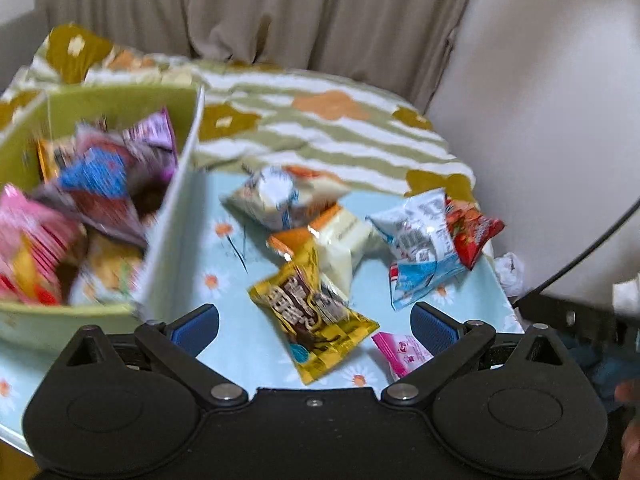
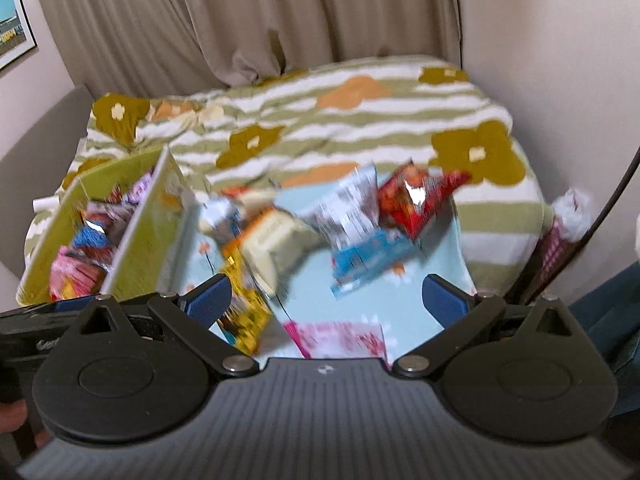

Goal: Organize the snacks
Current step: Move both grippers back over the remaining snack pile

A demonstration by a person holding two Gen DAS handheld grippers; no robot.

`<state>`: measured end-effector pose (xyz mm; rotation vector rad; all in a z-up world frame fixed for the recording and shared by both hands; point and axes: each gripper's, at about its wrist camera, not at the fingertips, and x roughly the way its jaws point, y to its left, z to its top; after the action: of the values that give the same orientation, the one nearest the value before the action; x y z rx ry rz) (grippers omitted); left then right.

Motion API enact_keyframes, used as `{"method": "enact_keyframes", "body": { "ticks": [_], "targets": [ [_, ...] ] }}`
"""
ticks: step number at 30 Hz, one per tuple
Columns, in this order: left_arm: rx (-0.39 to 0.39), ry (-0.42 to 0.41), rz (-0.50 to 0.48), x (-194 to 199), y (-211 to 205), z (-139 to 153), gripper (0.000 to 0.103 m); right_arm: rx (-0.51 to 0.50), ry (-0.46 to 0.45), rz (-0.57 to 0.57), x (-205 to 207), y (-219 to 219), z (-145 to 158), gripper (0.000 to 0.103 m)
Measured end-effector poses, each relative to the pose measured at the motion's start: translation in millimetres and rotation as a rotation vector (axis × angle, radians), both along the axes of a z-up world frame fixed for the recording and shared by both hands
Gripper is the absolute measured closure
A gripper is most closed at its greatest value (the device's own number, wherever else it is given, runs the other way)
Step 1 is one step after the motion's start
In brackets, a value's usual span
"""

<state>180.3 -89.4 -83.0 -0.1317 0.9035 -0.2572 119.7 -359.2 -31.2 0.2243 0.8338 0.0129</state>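
The left gripper (image 1: 316, 322) hangs with its jaws wide apart and nothing between the blue pads (image 1: 198, 322). The right gripper (image 2: 326, 298) is likewise spread wide and holds nothing. Both views are smeared by motion, the right one more so.

Take the green box (image 1: 100, 98) as the landmark. It stands at the left of a pale blue mat (image 1: 224, 280) printed with daisies, and it is already heaped with snack packs in pink, blue, purple and orange (image 1: 100, 184); which packs are which cannot be told through the blur. Its white side wall (image 1: 176, 216) divides the packed snacks from the loose ones.

Right of the box, nearest the left gripper, a yellow pack (image 1: 312, 320) lies flat on the mat, and a small pink pack (image 1: 400, 350) lies just beside it, close to the right-hand pad. Farther from the grippers, still right of the box, a cream pack with an orange end (image 1: 340, 240) overlaps the yellow one's far end. Beyond that sits a cream and blue pack (image 1: 280, 196), close to the box wall. Well to the right of the box, a white and blue pack (image 1: 424, 248) lies against a red pack (image 1: 472, 232) near the mat's far right edge.

Behind the box and mat spreads a striped blanket with flowers (image 2: 360, 120), and behind that hangs a beige curtain (image 2: 240, 20). Crumpled white paper (image 1: 510, 272) lies off the mat's right edge.
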Motion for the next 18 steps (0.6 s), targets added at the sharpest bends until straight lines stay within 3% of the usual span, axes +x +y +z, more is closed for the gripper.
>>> {"method": "enact_keyframes", "body": {
  "ticks": [9, 18],
  "targets": [
    [-0.008, 0.064, 0.087, 39.1, -20.0, -49.7, 0.007, 0.036, 0.104, 0.034, 13.7, -15.4, -68.5, 0.000],
    [-0.013, 0.145, 0.109, 67.2, -17.8, -82.6, 0.018, 0.053, 0.139, 0.022, 21.1, -12.1, -97.9, 0.000]
  ]
}}
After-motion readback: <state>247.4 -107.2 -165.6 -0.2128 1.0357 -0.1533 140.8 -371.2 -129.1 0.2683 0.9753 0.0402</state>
